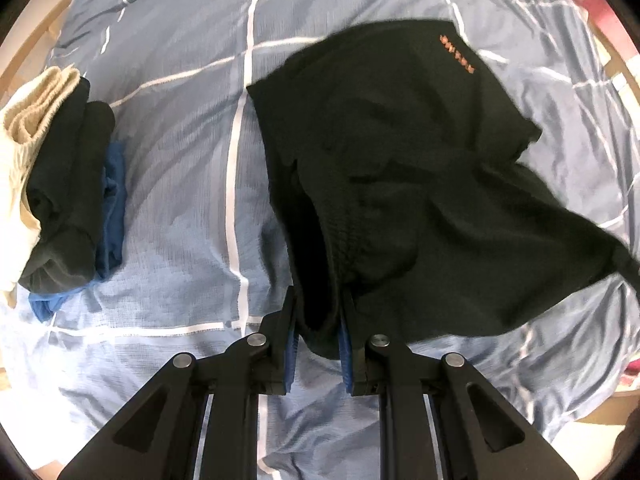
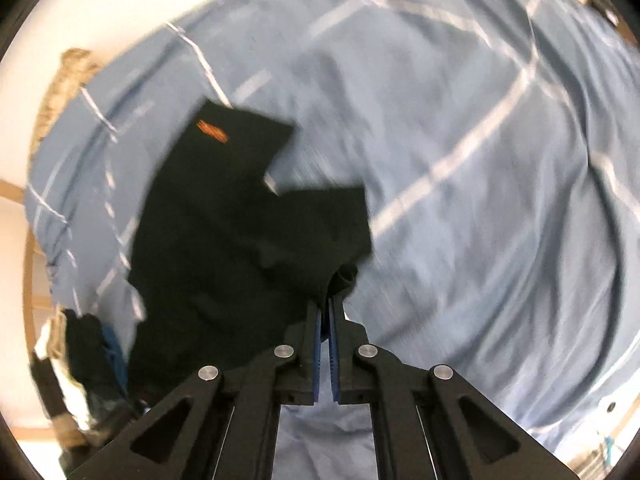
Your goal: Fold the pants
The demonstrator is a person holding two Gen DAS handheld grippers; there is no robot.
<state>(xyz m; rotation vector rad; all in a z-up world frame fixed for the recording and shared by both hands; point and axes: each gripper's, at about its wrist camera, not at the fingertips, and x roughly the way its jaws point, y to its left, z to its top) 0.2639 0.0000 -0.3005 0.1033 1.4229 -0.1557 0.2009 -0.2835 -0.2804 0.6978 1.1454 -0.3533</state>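
Black pants [image 1: 400, 160] with a small orange logo [image 1: 456, 54] hang partly lifted above a blue checked bedsheet [image 1: 176, 152]. My left gripper [image 1: 318, 306] points down and is shut on a bunched fold of the pants at their near edge. From there the cloth stretches off toward the right edge of the left wrist view. In the blurred right wrist view the pants [image 2: 224, 232] spread to the left, logo [image 2: 212, 131] at the far corner. My right gripper [image 2: 325, 304] has its jaws almost together, pinching a thin edge of the black cloth at the tips.
A pile of folded clothes [image 1: 60, 184], cream, black and blue, lies on the bed's left side and shows again low on the left as the pile [image 2: 88, 344]. The wrinkled sheet [image 2: 480, 200] stretches to the right. A wooden bed frame [image 1: 24, 52] runs along the edges.
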